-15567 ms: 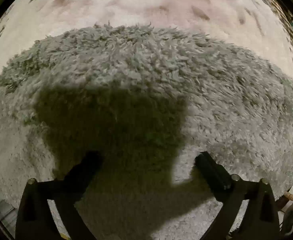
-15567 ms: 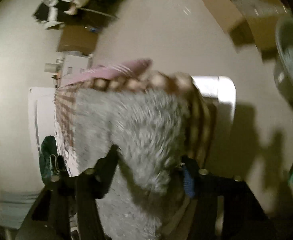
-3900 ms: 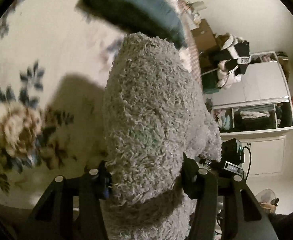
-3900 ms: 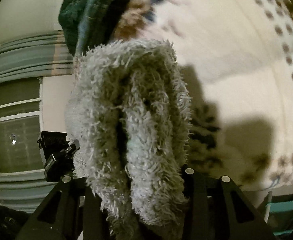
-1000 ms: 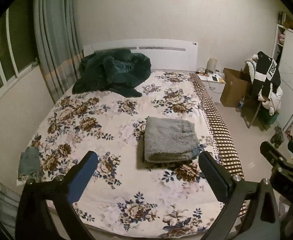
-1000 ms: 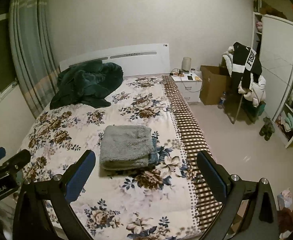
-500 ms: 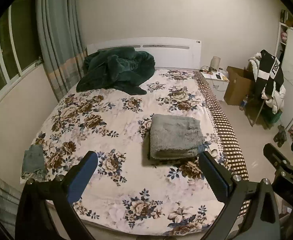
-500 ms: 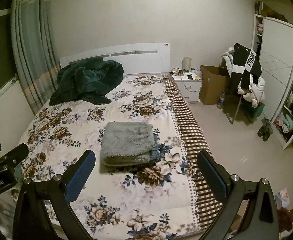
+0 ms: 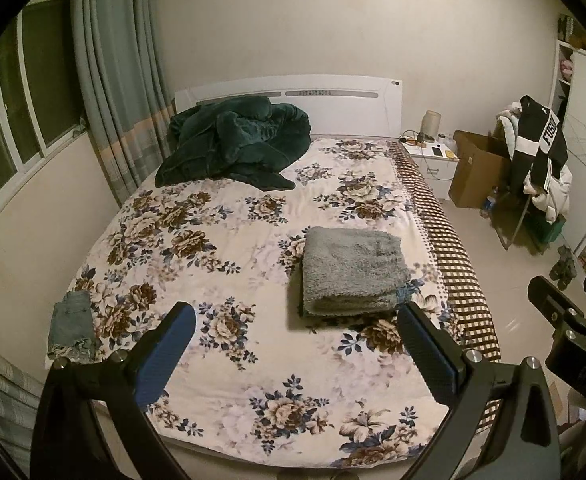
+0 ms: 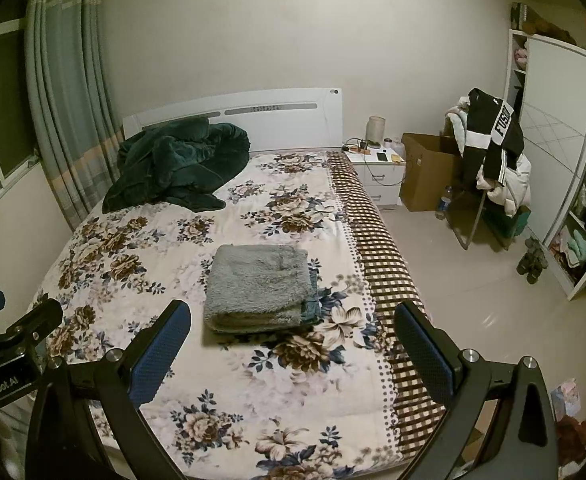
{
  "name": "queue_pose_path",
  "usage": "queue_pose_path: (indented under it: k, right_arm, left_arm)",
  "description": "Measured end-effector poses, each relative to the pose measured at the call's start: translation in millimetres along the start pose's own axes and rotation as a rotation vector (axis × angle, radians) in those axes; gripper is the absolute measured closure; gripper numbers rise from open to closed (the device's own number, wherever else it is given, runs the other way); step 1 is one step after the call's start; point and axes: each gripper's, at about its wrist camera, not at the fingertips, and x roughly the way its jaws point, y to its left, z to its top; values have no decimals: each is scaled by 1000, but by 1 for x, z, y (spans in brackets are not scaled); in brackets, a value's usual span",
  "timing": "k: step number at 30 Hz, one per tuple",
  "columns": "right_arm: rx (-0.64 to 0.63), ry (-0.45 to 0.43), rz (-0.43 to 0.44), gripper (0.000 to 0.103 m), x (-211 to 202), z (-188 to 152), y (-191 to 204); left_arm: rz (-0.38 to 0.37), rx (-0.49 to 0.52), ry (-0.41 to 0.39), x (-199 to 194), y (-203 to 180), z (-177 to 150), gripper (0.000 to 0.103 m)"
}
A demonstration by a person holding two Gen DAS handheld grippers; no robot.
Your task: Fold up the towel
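Note:
A grey fluffy towel (image 9: 353, 270) (image 10: 259, 286) lies folded into a thick rectangle on the floral bedspread (image 9: 229, 240) (image 10: 141, 256), toward the bed's right side. Both grippers are held back from the foot of the bed, well short of the towel. My left gripper (image 9: 297, 354) is open, with nothing between its blue-padded fingers. Open and empty too is my right gripper (image 10: 293, 352). In the left wrist view the right gripper's body shows at the right edge, and the left gripper's body shows at the left edge of the right wrist view.
A dark green blanket (image 9: 233, 140) is heaped by the white headboard (image 9: 293, 92). A small denim piece (image 9: 71, 328) lies on the bed's left corner. Right of the bed are a nightstand (image 10: 379, 176), a cardboard box (image 10: 429, 168), a chair piled with clothes (image 10: 489, 168) and a wardrobe (image 10: 565, 160).
Both grippers let go of the towel, opened and pulled back from the bed. In the last second the view has shifted only slightly; the folded towel has stayed put.

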Motion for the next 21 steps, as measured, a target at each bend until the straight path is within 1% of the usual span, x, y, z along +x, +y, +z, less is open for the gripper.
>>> queue_pose_path:
  k: [21]
  right_arm:
    - [4,5,1,0,-7,-5,4]
  left_arm:
    - [-3,6,-4,-4,0,-2,0]
